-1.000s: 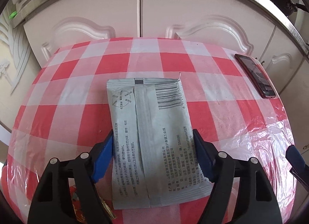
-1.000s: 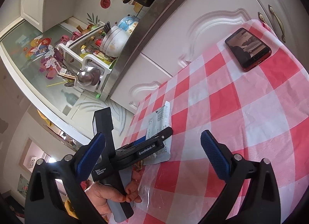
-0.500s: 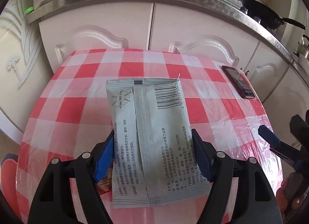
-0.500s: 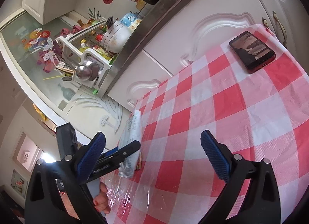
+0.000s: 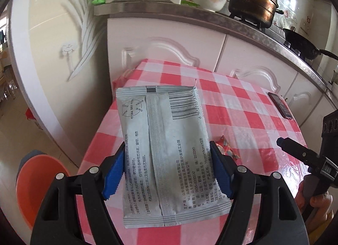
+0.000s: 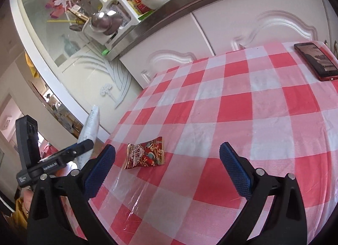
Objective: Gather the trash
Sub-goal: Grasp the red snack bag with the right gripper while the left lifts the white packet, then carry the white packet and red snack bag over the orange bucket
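Currently the left gripper [image 5: 166, 171] is clamped on a flat grey foil sachet printed with a barcode [image 5: 169, 145], carried in the air above the near-left corner of the red-and-white checked tablecloth [image 6: 243, 101]. Right gripper [image 6: 166, 169] stands released, nothing between its pads. One piece collected, not yet binned; an orange plastic bucket [image 5: 36, 183] sits on the floor left of the cloth, probably the destination. Remaining: small red patterned candy wrapper [image 6: 145, 153] on the cloth's near-left part, just ahead of the right gripper.

Each claw [image 6: 166, 171] has black plastic arms, silver screws and ribbed blue pads [image 5: 114, 169].
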### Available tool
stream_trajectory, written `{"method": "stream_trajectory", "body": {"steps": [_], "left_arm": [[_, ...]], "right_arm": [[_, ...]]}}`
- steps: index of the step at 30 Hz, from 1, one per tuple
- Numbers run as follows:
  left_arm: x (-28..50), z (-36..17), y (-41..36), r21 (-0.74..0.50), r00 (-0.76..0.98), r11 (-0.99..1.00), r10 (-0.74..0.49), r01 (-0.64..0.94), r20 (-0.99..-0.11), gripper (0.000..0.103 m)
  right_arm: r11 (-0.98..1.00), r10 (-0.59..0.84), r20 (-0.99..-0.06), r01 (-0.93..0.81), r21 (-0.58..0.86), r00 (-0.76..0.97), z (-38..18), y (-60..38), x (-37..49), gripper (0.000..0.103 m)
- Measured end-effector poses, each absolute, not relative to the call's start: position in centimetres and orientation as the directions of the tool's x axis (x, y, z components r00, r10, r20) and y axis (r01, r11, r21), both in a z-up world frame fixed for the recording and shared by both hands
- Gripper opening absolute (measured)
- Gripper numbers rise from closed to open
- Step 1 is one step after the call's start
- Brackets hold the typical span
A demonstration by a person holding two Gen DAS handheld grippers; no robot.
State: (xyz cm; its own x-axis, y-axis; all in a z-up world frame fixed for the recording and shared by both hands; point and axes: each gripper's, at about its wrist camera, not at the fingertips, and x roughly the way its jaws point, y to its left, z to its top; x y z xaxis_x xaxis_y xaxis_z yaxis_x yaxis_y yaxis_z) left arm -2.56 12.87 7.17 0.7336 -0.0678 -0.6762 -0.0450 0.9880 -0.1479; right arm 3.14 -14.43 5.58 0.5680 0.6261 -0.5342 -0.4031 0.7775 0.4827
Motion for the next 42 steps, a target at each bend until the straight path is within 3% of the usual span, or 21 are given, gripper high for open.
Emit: {"method": "stream_trajectory", "body": {"steps": [6, 15, 19, 25, 32, 42], "left_arm": [[-4.8, 6.2, 16.7, -0.190, 0.740, 0.980, -0.081, -0.064, -0.668, 0.074], [-6.5, 5.5, 19.0, -0.243, 0.757, 0.969, -0.133, -0.035, -0.640, 0.074], [-7.1, 5.0, 19.5, -0.258, 0.752, 0.966, -0.150, -0.028, -0.642, 0.074], [-7.9, 3.9, 20.0, -0.266, 0.744, 0.963, -0.152, -0.036, -0.650, 0.074], [-8.6, 3.8, 20.4, -0.267, 0.748, 0.963, -0.147, -0.042, -0.648, 0.075], [-9.5, 3.4, 21.2, -0.277, 0.744, 0.959, -0.143, -0.058, -0.652, 0.075]], "right_arm": [[0.794, 0.608, -0.603, -0.425, 0.436, 0.517, 4.6, -10.2, 2.9, 0.099], [0.872, 0.449, -0.740, -0.425, 0.242, 0.500, 3.7, -3.7, 4.5, 0.097], [0.877, 0.412, -0.771, -0.442, 0.190, 0.486, 3.6, -2.2, 5.3, 0.082], [0.884, 0.341, -0.791, -0.459, 0.086, 0.508, 3.4, -0.4, 5.3, 0.082], [0.882, 0.262, -0.778, -0.468, -0.046, 0.571, 3.0, 0.5, 4.6, 0.067], [0.896, 0.290, -0.765, -0.443, 0.007, 0.575, 3.2, -0.6, 5.0, 0.058]]}}
